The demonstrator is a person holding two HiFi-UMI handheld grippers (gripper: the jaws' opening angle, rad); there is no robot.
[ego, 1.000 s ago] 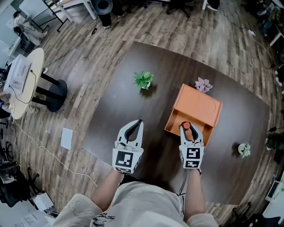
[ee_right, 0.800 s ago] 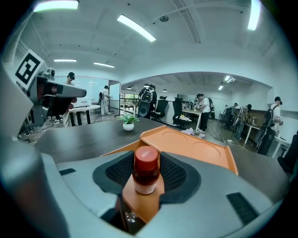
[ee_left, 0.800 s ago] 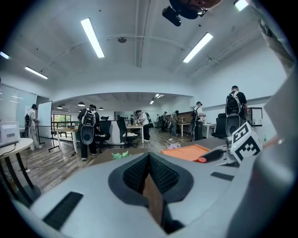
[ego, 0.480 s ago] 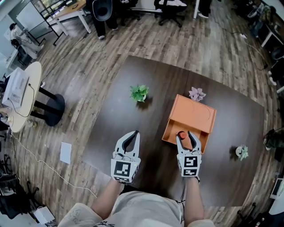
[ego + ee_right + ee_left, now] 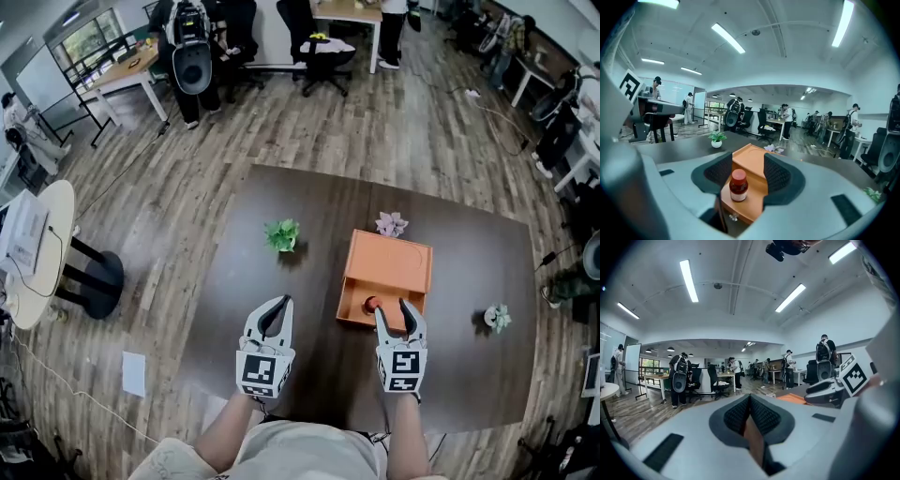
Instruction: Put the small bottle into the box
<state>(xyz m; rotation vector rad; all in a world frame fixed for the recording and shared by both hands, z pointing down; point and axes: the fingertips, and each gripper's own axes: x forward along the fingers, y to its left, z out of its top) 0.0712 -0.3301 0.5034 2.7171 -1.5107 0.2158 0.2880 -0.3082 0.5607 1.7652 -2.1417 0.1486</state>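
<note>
Bare dark brown worktop (image 5: 234,300) is left around the small green potted plant (image 5: 282,234). The right is blocked by the open orange box (image 5: 398,262).

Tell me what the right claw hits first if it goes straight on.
Probably the small bottle, upright in the orange box just ahead of the right claw. The jaws have just been opening, with the bottle between them untouched. Depth is unclear; it might pass above the cap.

A dark table (image 5: 281,309) stands on a wood-plank floor (image 5: 187,178). Three small potted plants sit on it, well apart: a green one (image 5: 282,234) at left, a pinkish one (image 5: 391,224) farther back, a pale one (image 5: 496,318) at right. Off to the left stands a round white table (image 5: 37,253), with a sheet of paper (image 5: 133,373) on the floor nearby.
</note>
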